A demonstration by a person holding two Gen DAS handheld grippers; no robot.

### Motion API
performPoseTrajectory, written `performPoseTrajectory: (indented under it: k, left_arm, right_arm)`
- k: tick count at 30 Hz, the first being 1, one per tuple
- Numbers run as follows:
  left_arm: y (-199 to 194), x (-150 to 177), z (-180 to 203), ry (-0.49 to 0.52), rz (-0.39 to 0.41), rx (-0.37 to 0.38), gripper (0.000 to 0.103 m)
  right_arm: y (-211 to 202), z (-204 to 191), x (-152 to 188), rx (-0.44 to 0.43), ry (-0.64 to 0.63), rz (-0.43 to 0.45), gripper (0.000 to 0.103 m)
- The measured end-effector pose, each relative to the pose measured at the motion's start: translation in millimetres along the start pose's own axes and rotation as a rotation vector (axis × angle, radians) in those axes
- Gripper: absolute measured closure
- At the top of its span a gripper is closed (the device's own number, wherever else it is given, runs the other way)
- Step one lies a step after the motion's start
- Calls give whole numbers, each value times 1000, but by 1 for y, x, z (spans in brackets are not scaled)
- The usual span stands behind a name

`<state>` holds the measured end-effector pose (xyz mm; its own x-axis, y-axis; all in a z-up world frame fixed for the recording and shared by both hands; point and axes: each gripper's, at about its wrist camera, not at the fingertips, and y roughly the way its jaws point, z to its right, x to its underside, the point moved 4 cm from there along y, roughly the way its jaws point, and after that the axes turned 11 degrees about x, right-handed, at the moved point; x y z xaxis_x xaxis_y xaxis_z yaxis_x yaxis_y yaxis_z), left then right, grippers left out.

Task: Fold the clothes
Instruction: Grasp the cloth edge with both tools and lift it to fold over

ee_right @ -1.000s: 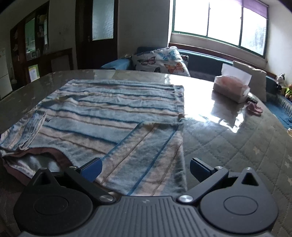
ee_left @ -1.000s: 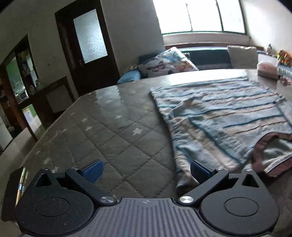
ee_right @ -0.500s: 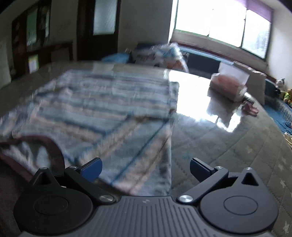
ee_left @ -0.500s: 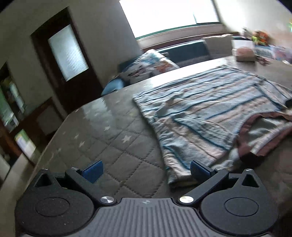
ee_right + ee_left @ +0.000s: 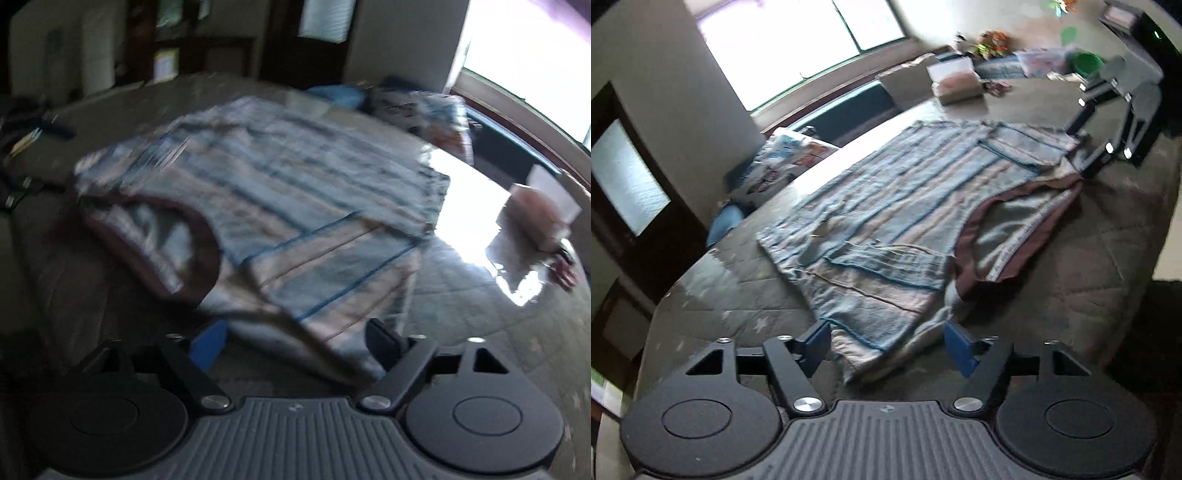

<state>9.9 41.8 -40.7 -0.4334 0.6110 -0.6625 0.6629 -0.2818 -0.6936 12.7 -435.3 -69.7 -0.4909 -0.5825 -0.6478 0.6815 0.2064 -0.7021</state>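
I have one garment to fold: a striped top (image 5: 886, 206), pale blue with thin dark lines and a brown-edged neck opening (image 5: 1012, 236), lying spread on the quilted bench (image 5: 738, 280), its neck end toward me. It looks like soft, light, towelling-like knit, so I judge it will sag and bunch when lifted, and drag a little over the quilting instead of sliding cleanly. It is not fragile. I would take it by the doubled hems at the near corners, where the cloth is thickest, and lift both sides together so that the fold stays square.

On the left, my left gripper (image 5: 886, 345) straddles the near left corner of the cloth. Its fingers have just been closing, but they stand apart, the corner between them and the pads not yet pressing on it.

On the right, my right gripper (image 5: 299, 341) straddles the near right corner in the same way. Its fingers too have just been closing and are apart, unclamped; that view is blurred, so I judge contact loosely.

Counted: one top, two grippers, one tissue box (image 5: 956, 83) far right, one butterfly-print cushion (image 5: 783, 158) beyond the far left edge.
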Motion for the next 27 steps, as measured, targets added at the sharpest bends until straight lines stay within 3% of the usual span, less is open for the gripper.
performPoseTrajectory:
  k: [3, 5, 11, 12, 15, 17, 20, 27]
  left_arm:
    - [8, 0, 0, 19, -19, 49, 48]
    - [12, 0, 1, 40, -27, 66, 57]
    - [24, -7, -10, 45, -35, 162, 64]
    - [25, -8, -12, 41, -36, 183, 66]
    - [28, -10, -16, 28, -43, 237, 78]
    - [29, -11, -14, 26, -46, 253, 89]
    - [29, -11, -13, 20, -41, 243, 97]
    - [8, -16, -12, -37, 17, 160, 99]
  right_arm:
    - [0, -1, -3, -55, -25, -11, 40]
    - [2, -1, -4, -76, -38, -19, 44]
    - [8, 5, -10, -129, -22, -52, 70]
    - [8, 5, -11, -130, -21, -54, 79]
    - [10, 8, -12, -116, -12, -60, 90]
    - [10, 9, -13, -107, -5, -60, 92]
    - [8, 6, -14, -84, -4, -50, 95]
    - [-7, 5, -18, -34, 27, 16, 98]
